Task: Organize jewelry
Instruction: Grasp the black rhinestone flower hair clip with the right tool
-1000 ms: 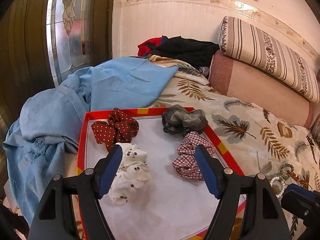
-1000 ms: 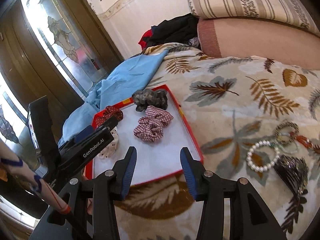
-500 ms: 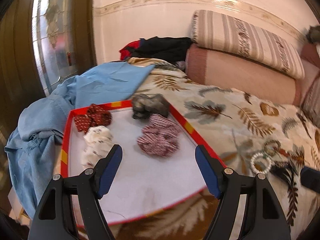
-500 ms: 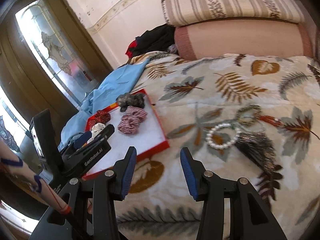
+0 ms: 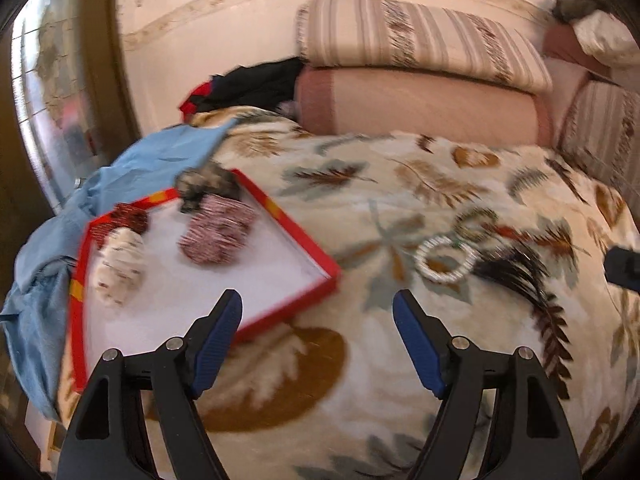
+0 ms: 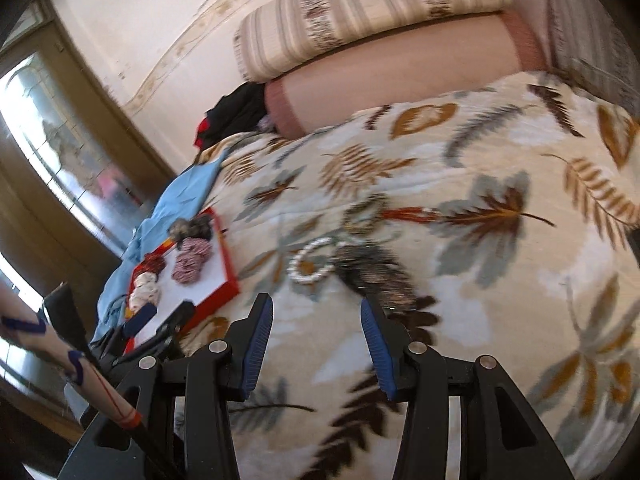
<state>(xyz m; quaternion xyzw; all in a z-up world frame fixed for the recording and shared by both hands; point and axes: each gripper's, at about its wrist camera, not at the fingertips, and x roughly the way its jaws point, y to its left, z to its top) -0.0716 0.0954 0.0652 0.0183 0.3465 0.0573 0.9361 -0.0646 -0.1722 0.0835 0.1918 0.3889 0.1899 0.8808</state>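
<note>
Well ahead of both spread jaws lies the pearl bracelet point(image 5: 443, 259) point(image 6: 313, 262).

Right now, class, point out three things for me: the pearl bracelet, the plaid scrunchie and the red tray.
pearl bracelet point(image 5: 443, 259): left wrist view, on the beaded ring's lower left arc.
plaid scrunchie point(image 5: 218, 234): left wrist view, middle of the bunched fabric.
red tray point(image 5: 294, 227): left wrist view, on its right rim.

Both claws off red tray point(image 5: 288, 220), toward pearl bracelet point(image 5: 442, 258).
</note>
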